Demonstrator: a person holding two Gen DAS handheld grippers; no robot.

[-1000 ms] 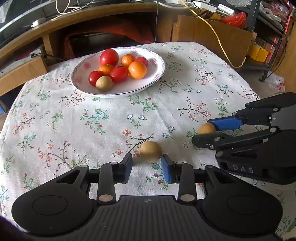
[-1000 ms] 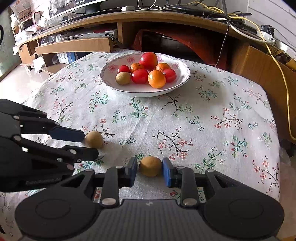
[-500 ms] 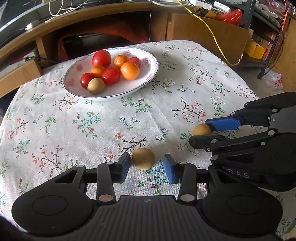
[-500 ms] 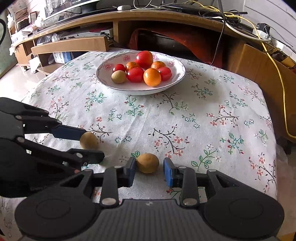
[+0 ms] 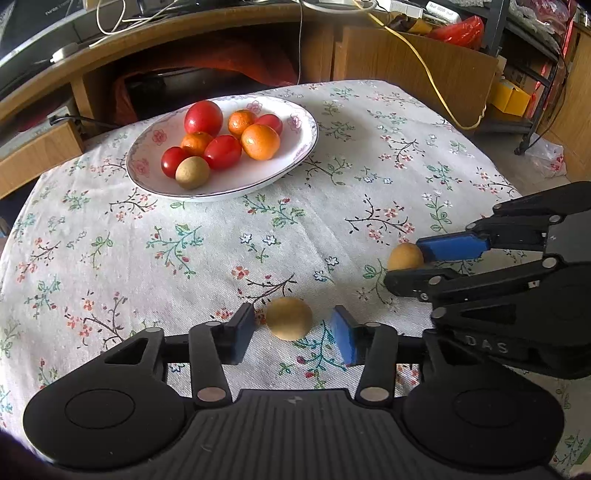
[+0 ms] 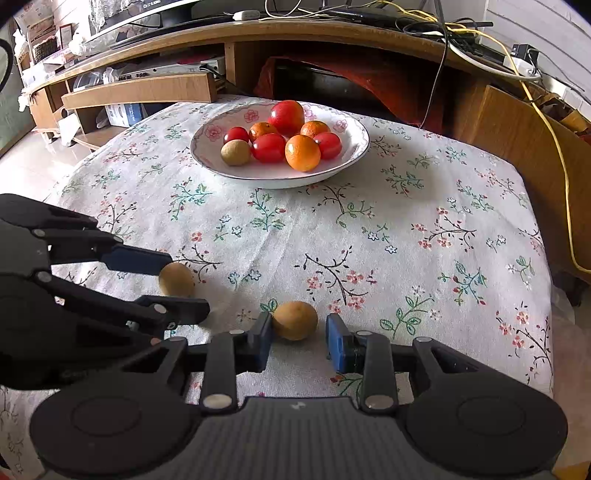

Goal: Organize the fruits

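Two small brown fruits lie on the flowered tablecloth. My left gripper (image 5: 291, 338) straddles one brown fruit (image 5: 289, 318); its jaws are opening and a gap shows on both sides. My right gripper (image 6: 299, 341) stands narrowly open around the other brown fruit (image 6: 294, 319), whose left side is against the left pad while its right side is free. Each gripper also shows from the side in the other view: the right gripper (image 5: 402, 264) and the left gripper (image 6: 184, 288). A white plate (image 5: 236, 181) (image 6: 273, 173) farther back holds tomatoes, oranges and one brown fruit.
Bare tablecloth (image 5: 184, 258) lies between the grippers and the plate. Behind the table stands a wooden desk (image 6: 332, 33) with cables on it, and a yellow cable (image 6: 554, 155) hangs on the right. On the right, the table's edge (image 6: 554, 295) drops off to the floor.
My left gripper's pads have spread apart from the brown fruit, which stays on the cloth. In the right gripper the fruit now sits against the left pad instead of the right one.
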